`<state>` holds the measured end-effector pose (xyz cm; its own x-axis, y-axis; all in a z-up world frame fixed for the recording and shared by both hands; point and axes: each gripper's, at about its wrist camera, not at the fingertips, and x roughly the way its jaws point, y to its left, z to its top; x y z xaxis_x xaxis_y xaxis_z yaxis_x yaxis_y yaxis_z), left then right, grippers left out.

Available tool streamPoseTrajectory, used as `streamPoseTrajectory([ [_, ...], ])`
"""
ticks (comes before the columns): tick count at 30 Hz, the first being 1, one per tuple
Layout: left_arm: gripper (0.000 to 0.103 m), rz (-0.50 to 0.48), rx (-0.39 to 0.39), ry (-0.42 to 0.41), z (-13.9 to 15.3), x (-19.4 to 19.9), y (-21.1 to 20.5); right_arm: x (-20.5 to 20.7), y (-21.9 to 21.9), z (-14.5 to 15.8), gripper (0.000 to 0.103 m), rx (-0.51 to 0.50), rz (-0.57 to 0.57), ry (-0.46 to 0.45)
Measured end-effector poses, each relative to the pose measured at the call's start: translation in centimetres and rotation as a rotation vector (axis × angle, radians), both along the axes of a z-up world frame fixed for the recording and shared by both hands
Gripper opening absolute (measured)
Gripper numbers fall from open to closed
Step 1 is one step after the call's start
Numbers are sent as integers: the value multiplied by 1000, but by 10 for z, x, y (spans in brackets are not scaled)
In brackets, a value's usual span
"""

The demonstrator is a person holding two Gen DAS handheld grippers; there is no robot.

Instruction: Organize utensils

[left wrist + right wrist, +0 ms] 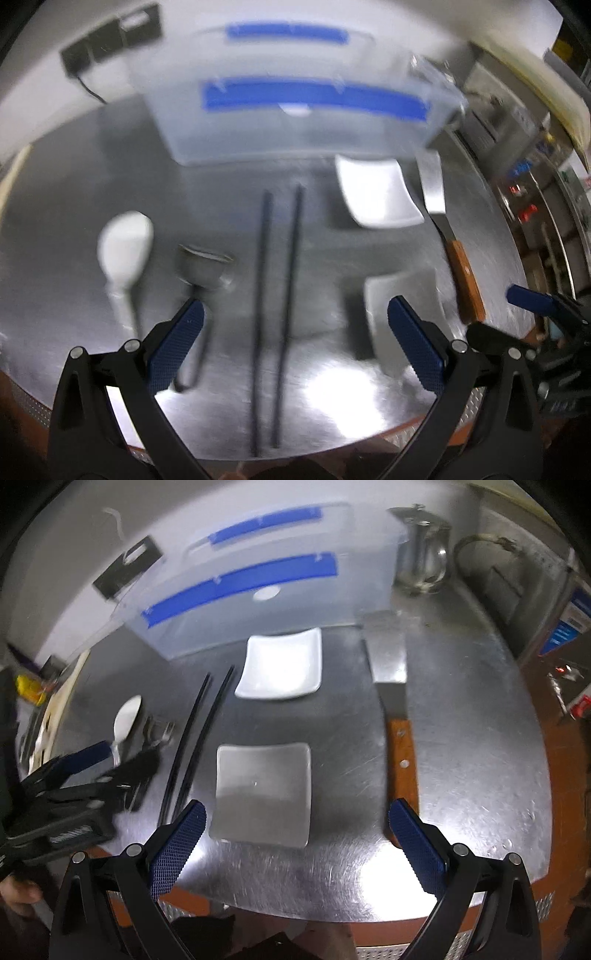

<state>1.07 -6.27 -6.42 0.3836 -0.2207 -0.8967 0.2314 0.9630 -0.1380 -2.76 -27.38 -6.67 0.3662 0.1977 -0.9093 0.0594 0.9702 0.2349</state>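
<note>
Metal table under blurred fisheye views. Left claw spread wide, pinching nothing, held low above the table's near part. Right claw likewise spread wide and pinching nothing.

Landmark: a pair of black chopsticks, lying side by side, running straight away from the left claw, directly between its two blue pads.

Left of the chopsticks, a small metal strainer cup with a thin handle reaching back past the left pad. Farther left of the chopsticks, a white spoon, bowl pointing away. Right of the chopsticks, two square white dishes: the far dish and the near dish, the latter partly behind the right pad of the left claw. Beyond those dishes from the chopsticks, a flat metal spatula with a wooden handle. Past the far tips of the chopsticks, a clear plastic bin with blue strips along its rim.

From the right wrist, near dish ahead between the right claw's pads, chopsticks to its left, spatula handle just by the right pad. Metal jug beside the bin.
</note>
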Motion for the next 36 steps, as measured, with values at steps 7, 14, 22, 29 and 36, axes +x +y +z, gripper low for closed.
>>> streamPoseTrajectory([
  [7, 76, 30, -26, 69, -20, 3, -12, 10, -15, -29, 53, 193, 38, 92],
  [14, 29, 4, -62, 180, -48, 4, -26, 27, -16, -50, 46, 237, 123, 151],
  [22, 0, -33, -134, 253, -76, 22, -41, 44, -16, -72, 11, 225, 127, 223],
  [29, 0, -51, -168, 243, -47, 30, -31, 48, -8, -72, 12, 201, 92, 268],
  [36, 26, -118, -243, 353, -58, 22, -35, 52, -6, -73, 13, 188, 89, 270],
])
